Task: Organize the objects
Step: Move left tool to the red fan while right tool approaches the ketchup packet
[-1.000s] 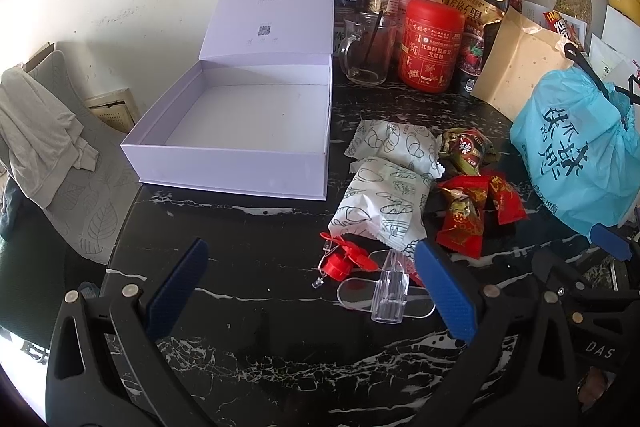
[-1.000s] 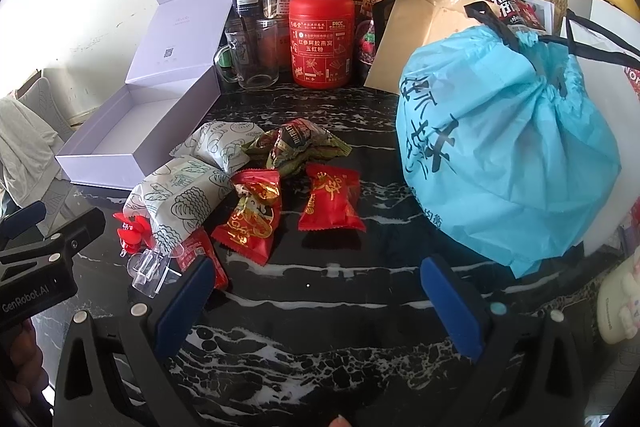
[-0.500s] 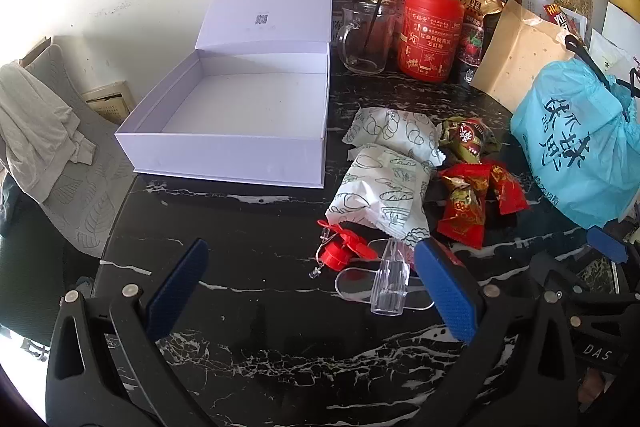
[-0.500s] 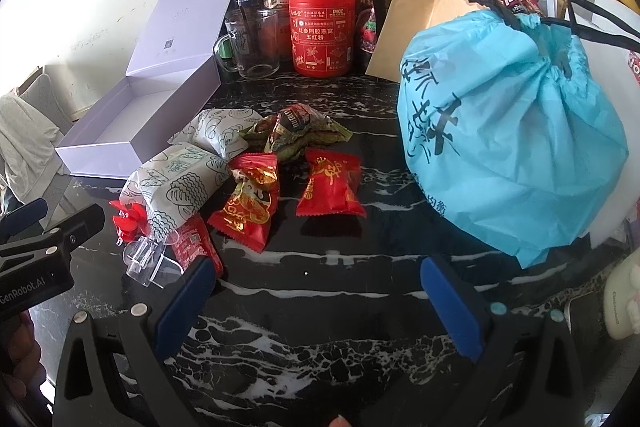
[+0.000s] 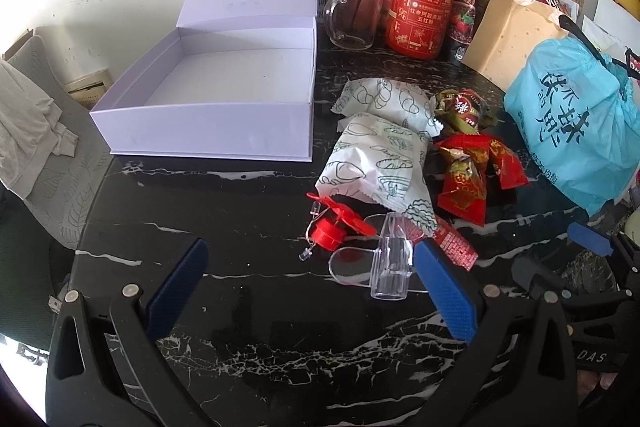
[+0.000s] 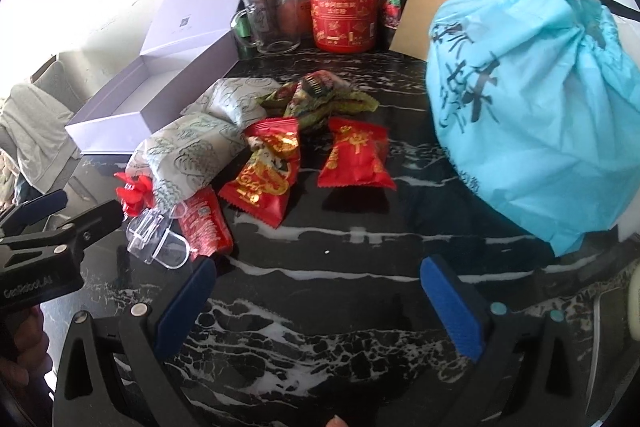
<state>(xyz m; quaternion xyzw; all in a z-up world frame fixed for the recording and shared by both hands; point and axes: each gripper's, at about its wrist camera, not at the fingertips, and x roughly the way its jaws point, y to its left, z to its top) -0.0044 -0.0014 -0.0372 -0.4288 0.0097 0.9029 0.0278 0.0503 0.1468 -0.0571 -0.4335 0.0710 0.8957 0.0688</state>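
Note:
An open, empty lilac box [image 5: 224, 91] stands at the left of the black marble table; it also shows in the right wrist view [image 6: 132, 99]. To its right lie two white patterned packets [image 5: 380, 155], green-wrapped snacks [image 5: 460, 107], red snack packets [image 5: 468, 175] [image 6: 356, 155], a red plastic toy [image 5: 332, 223] and a clear plastic clip [image 5: 392, 263]. My left gripper [image 5: 312, 287] is open and empty, low over the table just before the toy and clip. My right gripper [image 6: 320, 303] is open and empty, in front of the red packets.
A blue drawstring bag [image 6: 528, 111] fills the right side. At the back stand a red canister [image 5: 420, 11], a glass mug [image 5: 352, 15], jars and food pouches. A chair with grey cloth [image 5: 28, 123] stands left of the table.
Both grippers have moved slightly forward toward the objects. Both stay open and nothing on the table has moved.

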